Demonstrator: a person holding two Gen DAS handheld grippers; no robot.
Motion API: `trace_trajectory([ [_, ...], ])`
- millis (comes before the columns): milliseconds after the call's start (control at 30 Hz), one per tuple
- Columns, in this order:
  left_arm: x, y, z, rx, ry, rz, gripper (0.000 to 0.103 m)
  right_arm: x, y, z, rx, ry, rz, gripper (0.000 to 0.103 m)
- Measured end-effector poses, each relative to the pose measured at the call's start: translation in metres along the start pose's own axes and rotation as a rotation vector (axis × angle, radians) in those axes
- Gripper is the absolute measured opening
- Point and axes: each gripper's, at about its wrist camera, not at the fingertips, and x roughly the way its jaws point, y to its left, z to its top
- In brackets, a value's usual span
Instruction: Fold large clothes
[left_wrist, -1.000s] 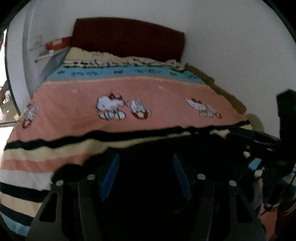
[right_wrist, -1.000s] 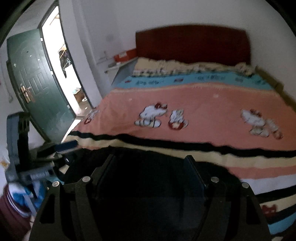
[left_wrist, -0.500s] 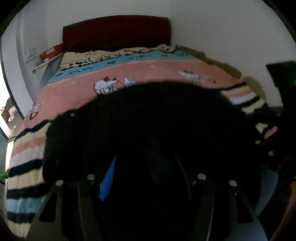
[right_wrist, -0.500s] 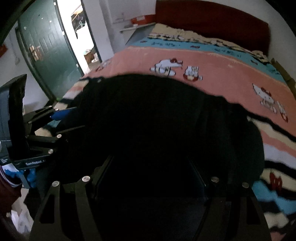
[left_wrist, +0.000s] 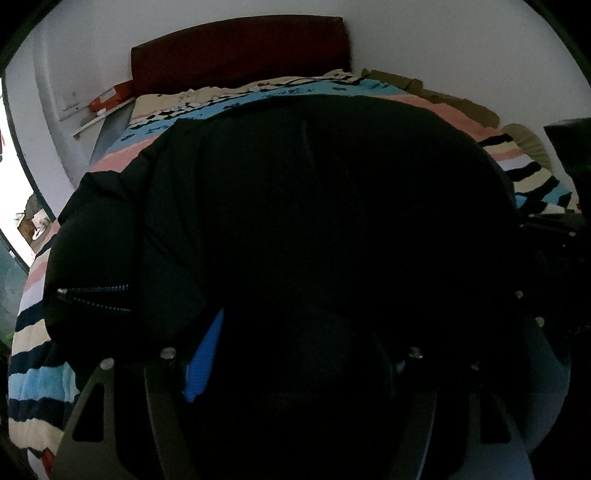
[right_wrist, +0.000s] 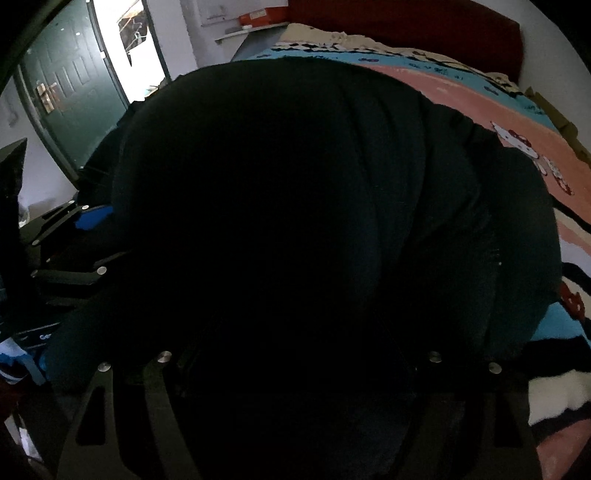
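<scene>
A large black jacket (left_wrist: 314, 206) with a zip at its left (left_wrist: 92, 293) billows over the foot of the bed and fills most of both views (right_wrist: 277, 206). My left gripper (left_wrist: 295, 354) is buried in the fabric; one blue finger pad (left_wrist: 203, 358) shows, and the jaws look closed on the jacket hem. My right gripper (right_wrist: 295, 354) is hidden under black fabric and seems to hold the jacket too. The left gripper also shows at the left of the right wrist view (right_wrist: 88, 218).
The bed has a striped pink, blue and cream cartoon blanket (left_wrist: 33, 380) (right_wrist: 532, 122) and a dark red headboard (left_wrist: 240, 48). A green door (right_wrist: 70, 85) stands open at the left. White walls run along both sides. A shelf with an orange box (left_wrist: 110, 98) is by the headboard.
The jacket has been swung up and forward over the bed, from low at the near edge to covering most of the blanket. Both grippers moved forward with it.
</scene>
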Motion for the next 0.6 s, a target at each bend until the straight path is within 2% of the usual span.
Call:
trace_trajectory([
  [333, 0.01, -0.005, 0.001, 0.007, 0.03, 0.037, 0.069, 0.01, -0.005, 0.002, -0.005, 0.023, -0.008, 0.08],
  [600, 0.004, -0.008, 0.01, 0.009, 0.088, 0.066, 0.069, 0.001, 0.002, 0.003, 0.013, 0.05, -0.062, 0.08],
])
